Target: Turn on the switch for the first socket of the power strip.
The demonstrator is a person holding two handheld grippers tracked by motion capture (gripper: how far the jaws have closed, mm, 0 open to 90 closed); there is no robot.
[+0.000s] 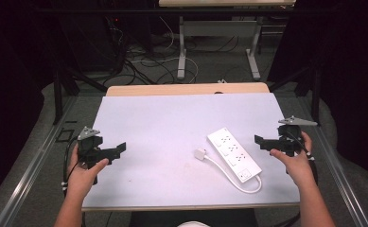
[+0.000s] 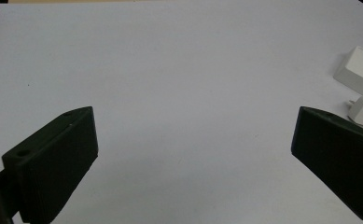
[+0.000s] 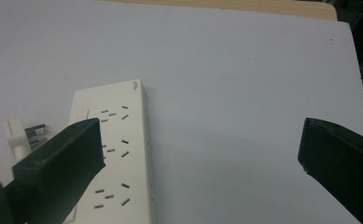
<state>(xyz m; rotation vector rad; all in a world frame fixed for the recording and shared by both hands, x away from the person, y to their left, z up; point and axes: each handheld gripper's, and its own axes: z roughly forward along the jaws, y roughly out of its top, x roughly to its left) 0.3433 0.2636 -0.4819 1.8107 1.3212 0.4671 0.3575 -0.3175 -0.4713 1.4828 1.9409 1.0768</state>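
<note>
The white power strip (image 1: 233, 154) is lying right of centre on the counter (image 1: 162, 123), its long axis running diagonally, its plug (image 1: 200, 153) resting just left. The right claw (image 1: 262, 141) is hovering nearer, wide and empty; the left claw (image 1: 118, 149), equally wide, is waiting well apart.

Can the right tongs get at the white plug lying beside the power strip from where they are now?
Probably yes. The right tongs hover open at the table's right edge. The white rectangular plastic power strip lies between them and the small white plug, so they would likely need to reach over it; nothing else stands in the way.
</note>
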